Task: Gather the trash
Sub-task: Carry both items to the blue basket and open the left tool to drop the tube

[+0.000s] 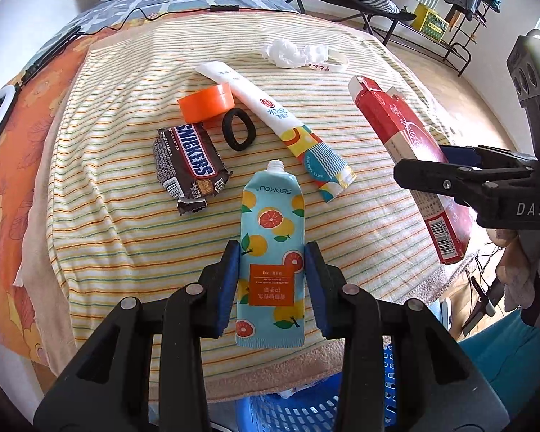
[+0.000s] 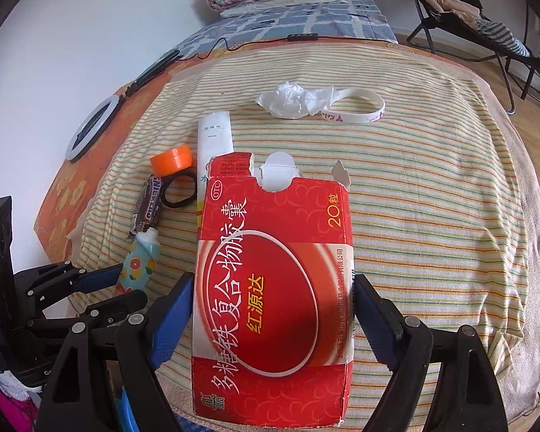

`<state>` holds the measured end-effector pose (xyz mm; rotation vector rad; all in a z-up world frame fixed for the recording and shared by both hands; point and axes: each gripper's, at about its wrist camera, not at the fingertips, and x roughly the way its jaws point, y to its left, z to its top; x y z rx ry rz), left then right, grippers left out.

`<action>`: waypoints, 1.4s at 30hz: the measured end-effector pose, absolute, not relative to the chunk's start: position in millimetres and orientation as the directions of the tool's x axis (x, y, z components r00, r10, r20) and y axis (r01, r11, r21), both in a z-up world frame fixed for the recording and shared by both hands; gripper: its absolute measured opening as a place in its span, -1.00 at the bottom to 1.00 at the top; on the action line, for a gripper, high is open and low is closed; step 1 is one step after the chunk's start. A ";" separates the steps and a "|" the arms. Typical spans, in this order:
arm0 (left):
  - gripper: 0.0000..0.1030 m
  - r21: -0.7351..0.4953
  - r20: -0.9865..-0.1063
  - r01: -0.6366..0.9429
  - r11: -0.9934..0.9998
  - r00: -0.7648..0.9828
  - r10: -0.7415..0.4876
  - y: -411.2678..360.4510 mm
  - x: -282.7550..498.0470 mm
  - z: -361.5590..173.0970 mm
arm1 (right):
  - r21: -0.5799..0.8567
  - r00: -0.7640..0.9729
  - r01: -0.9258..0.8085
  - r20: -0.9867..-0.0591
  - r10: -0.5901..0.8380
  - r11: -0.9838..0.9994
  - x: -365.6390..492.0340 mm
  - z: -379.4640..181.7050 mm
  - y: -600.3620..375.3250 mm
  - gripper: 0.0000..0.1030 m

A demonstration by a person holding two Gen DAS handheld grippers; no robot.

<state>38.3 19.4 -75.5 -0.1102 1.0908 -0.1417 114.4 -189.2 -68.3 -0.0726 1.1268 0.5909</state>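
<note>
Blue pads of my left gripper (image 1: pixel 273 270) are clamped on the sides of a light-blue hand cream tube (image 1: pixel 271 241) printed with oranges and grapefruit, its open neck pointing away from me over the striped towel (image 1: pixel 342 108). My right gripper (image 2: pixel 273 309) has its jaws spread wide and pressed against both edges of a red medicine carton (image 2: pixel 273 288) with a torn top flap, held off the towel.

Still lying on the towel I see a Snickers wrapper (image 1: pixel 189 163), an orange tape roll (image 1: pixel 207 102) just behind it, a black hair tie (image 1: pixel 238 129) beside the roll, and a long white-and-patterned sachet (image 1: pixel 270 118) slanting past the tie. Farther back sits a crumpled tissue (image 1: pixel 288 52), touching a white wristband (image 1: pixel 331 63). A blue plastic basket (image 1: pixel 306 410) shows below the towel's near edge, under my left gripper.
</note>
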 end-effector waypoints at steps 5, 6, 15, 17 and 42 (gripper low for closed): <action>-0.30 -0.159 -0.867 0.064 0.985 0.468 -0.170 19.0 22.0 -64.8 | 0.244 0.301 -0.483 -0.855 0.422 0.841 101.7 -59.7 -194.3 0.68; -0.30 -0.157 -0.866 0.064 0.986 0.471 -0.169 18.1 18.6 -62.8 | 0.248 0.301 -0.484 -0.854 0.425 0.840 98.6 -58.7 -196.0 0.68; -0.30 -0.159 -0.852 0.077 0.984 0.493 -0.176 5.9 -14.2 -46.6 | 0.250 0.298 -0.511 -0.846 0.442 0.822 56.8 -47.2 -208.2 0.68; -0.30 -0.161 -0.852 0.078 0.984 0.492 -0.179 3.3 -25.0 -44.3 | 0.250 0.294 -0.518 -0.846 0.445 0.818 45.7 -44.8 -211.8 0.68; -0.30 -0.150 -0.885 0.103 0.983 0.429 -0.180 -34.2 -120.1 -75.5 | 0.265 0.193 -0.560 -0.880 0.435 0.785 -78.0 -71.4 -246.4 0.68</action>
